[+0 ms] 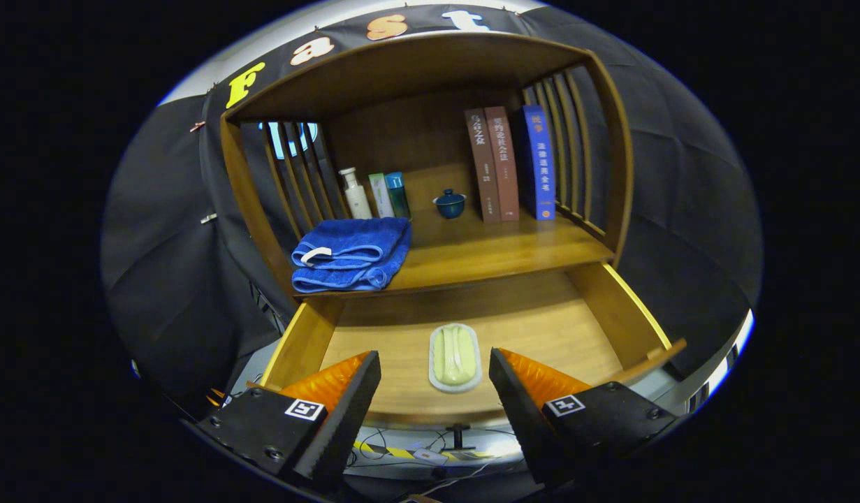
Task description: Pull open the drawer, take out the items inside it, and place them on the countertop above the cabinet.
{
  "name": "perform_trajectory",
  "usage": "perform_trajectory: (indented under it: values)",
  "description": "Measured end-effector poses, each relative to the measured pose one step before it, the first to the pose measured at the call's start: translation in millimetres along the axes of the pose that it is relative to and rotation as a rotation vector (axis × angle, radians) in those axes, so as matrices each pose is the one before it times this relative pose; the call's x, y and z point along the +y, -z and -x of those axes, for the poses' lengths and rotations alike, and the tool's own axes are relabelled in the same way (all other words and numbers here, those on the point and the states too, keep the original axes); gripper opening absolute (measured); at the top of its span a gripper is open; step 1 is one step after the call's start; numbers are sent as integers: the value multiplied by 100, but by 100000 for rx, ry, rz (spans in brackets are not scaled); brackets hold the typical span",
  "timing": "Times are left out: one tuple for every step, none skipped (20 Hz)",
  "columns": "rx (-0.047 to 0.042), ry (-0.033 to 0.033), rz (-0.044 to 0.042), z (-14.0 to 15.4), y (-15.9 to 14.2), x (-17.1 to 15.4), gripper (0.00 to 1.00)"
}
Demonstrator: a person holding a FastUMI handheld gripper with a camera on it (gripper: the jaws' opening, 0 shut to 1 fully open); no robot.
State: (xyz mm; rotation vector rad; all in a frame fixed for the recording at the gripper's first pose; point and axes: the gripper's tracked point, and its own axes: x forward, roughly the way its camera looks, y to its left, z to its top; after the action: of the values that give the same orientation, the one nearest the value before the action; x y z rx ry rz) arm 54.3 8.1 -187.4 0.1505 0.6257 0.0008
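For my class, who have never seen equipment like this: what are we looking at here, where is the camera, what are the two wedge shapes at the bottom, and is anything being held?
The camera rides on a hand-held gripper, a two-fingered tool that a person carries. It looks forward along the fingers, the two wedges you noticed. They stand apart, holding nothing. Ahead is a wooden cabinet with its drawer pulled open. In the drawer, just beyond and between the fingers, lies a soap dish with a pale green bar. On the countertop above sit a folded blue towel, three bottles, a small blue lidded cup and three upright books.
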Motion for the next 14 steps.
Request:
perform_trajectory:
  values:
    - [3261, -447, 755, -1445, -133, 71, 99]
    - [3866, -302, 252, -1439, 59, 80, 99]
    - [4813, -385, -355, -1512, 299, 7, 99]
    - [4812, -263, -643, -1397, 261, -44, 99]
    - [4884, 635, -318, -1569, 410, -239, 99]
    - [4130, 1222, -373, -1239, 217, -351, 99]
    - [3870, 1641, -7, -1162, 262, -421, 99]
    - [4635, 2043, 716, -1365, 495, -482, 99]
    - [3536, 1614, 788, -885, 405, -319, 99]
    - [4311, 1938, 526, -890, 663, -384, 98]
    - [2945, 627, -58, -758, 397, -231, 97]
    - [3252, 826, -347, -578, 564, -139, 97]
    - [2769, 265, -910, -563, 436, -120, 94]
    - [2210, 446, -837, -645, 222, -269, 91]
